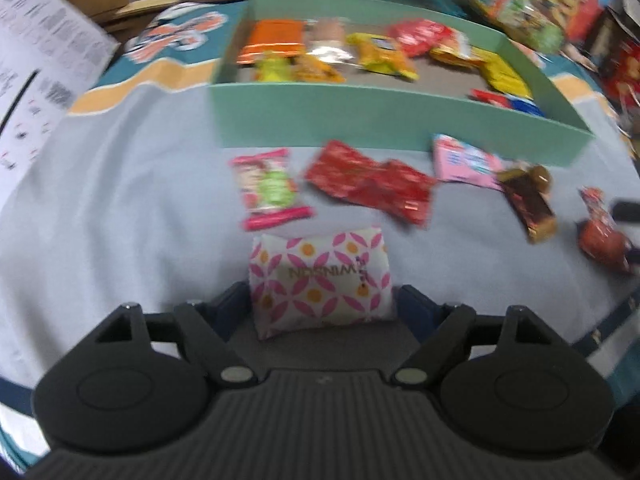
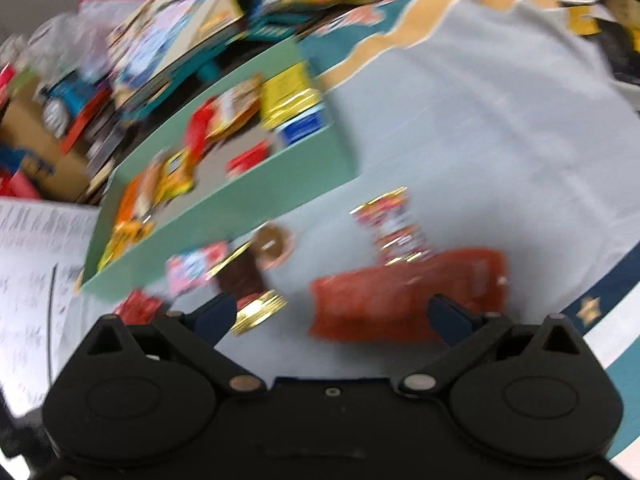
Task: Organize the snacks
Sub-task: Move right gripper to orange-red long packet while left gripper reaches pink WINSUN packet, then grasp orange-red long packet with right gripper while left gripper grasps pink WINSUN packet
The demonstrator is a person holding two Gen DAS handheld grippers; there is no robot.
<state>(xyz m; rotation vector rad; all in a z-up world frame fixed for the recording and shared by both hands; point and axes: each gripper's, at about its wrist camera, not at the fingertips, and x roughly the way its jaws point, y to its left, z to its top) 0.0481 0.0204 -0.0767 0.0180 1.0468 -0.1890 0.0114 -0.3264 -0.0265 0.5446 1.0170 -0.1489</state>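
Left wrist view: white pillow-shaped packet [image 1: 322,282] w/ pink petal + orange dot print lies on pale grey cloth [image 1: 120,220] at lower centre, between the two fingers of left gripper [image 1: 322,300]. Pads sit just beside its edges; can't tell if they press, blur too heavy. Nothing blocks it in front.

Past it, mid frame, loose snacks in a row on the cloth: pink/green sachet [image 1: 270,188] at left, crinkly red foil packet [image 1: 370,180] centre, pale pink packet [image 1: 464,160] to the right, brown bar w/ gold ends [image 1: 528,204], red-orange wrapper [image 1: 604,240] at far right edge.

Upper centre: shallow mint-green cardboard tray [image 1: 360,120], straight walls, holding orange, yellow, red + blue wrappers in a loose heap. White printed sheet [image 1: 36,80] upper left; boxes + clutter along top edge, smeared.

Right wrist view (heavy blur): right gripper [image 2: 332,316] spread wide, nothing clamped, above cloth. Red-orange pouch [image 2: 400,292] lies near right finger, red/white printed sachet [image 2: 394,228] just beyond it. Brown gold-ended bar [image 2: 248,284] near left finger, round brown sweet [image 2: 272,244] beside it. Mint tray [image 2: 224,216] runs diagonally upper left, filled w/ mixed wrappers
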